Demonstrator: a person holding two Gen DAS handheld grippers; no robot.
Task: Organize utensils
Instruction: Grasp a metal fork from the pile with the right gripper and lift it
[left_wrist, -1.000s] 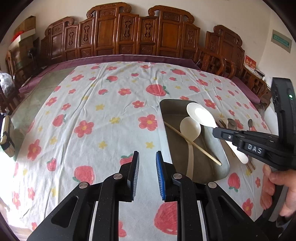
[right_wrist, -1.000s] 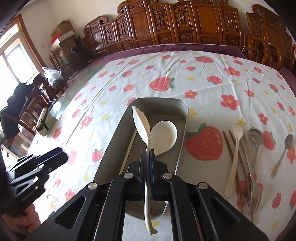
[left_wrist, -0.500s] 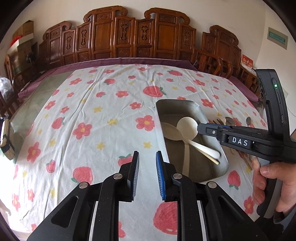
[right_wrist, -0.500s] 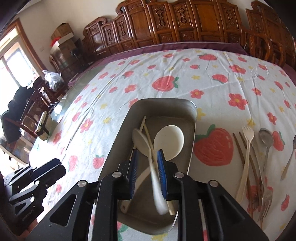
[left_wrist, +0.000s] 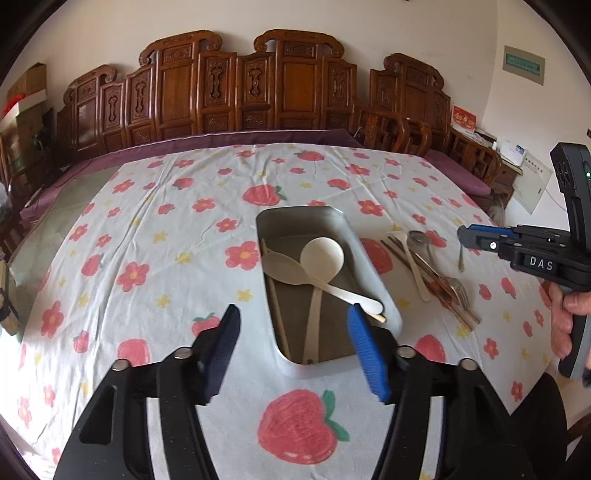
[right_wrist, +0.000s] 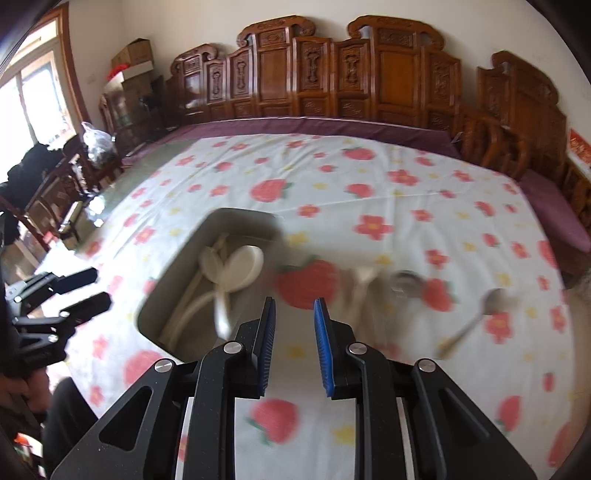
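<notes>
Since the earlier frames, the cream spoon has been released into the metal tray (left_wrist: 373, 280) and the right gripper (right_wrist: 294, 343) has been drawn back and swung right toward the loose cutlery; its jaws are now parted to a moderate gap and empty. The left gripper (left_wrist: 291, 347) has been opened wide, with nothing held, at the near end of the tray.

On the surface (left_wrist: 155, 236), covered with a strawberry-print cloth, the tray is seen holding two cream spoons (left_wrist: 321, 254) and pale chopsticks (left_wrist: 277, 310). Just right of it lie the remaining utensils (left_wrist: 436, 273): a cream fork, dark chopsticks, metal forks and spoons, partly overlapped.

These pieces are judged light and stiff; the metal ones are likely slippery, so a hold across the mid-handle is advised.

"DAS" is read on the right gripper's body; the wall signs are too small to be read.
</notes>
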